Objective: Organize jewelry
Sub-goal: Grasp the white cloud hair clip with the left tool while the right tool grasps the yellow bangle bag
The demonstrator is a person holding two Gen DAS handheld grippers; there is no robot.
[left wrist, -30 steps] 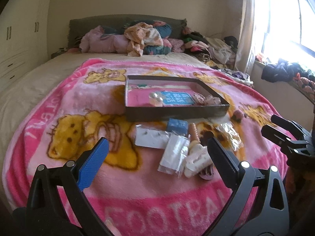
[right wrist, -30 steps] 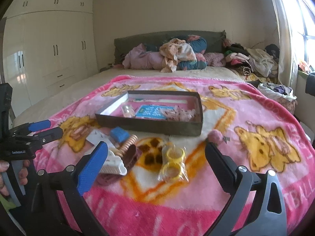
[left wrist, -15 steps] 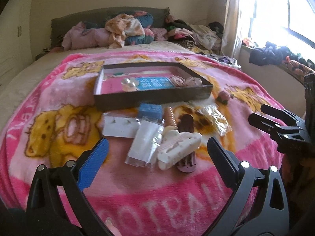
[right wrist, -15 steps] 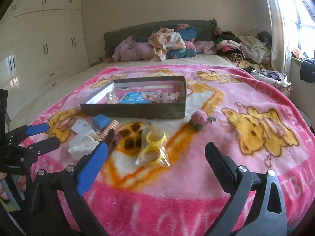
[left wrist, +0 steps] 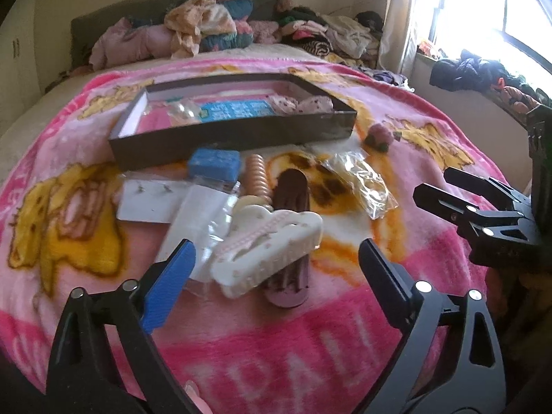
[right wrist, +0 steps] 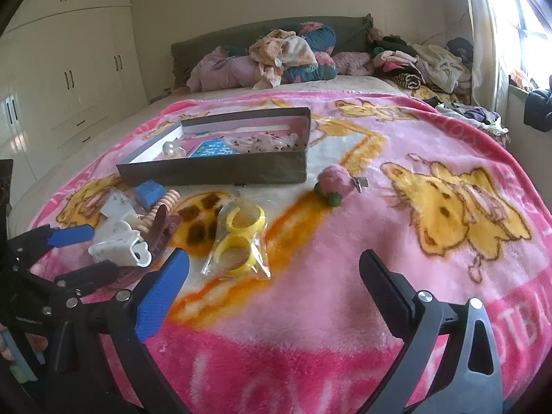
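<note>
The left tongs (left wrist: pixel 276 258) are hovering wide apart over the white hair claw (left wrist: pixel 272 241), near the dark box (left wrist: pixel 234 138).

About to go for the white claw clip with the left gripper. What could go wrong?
The white claw clip rests on the brown clip and a clear packet, so the open left gripper might snag or drag those too. The plush blanket may catch the fingers.
</note>
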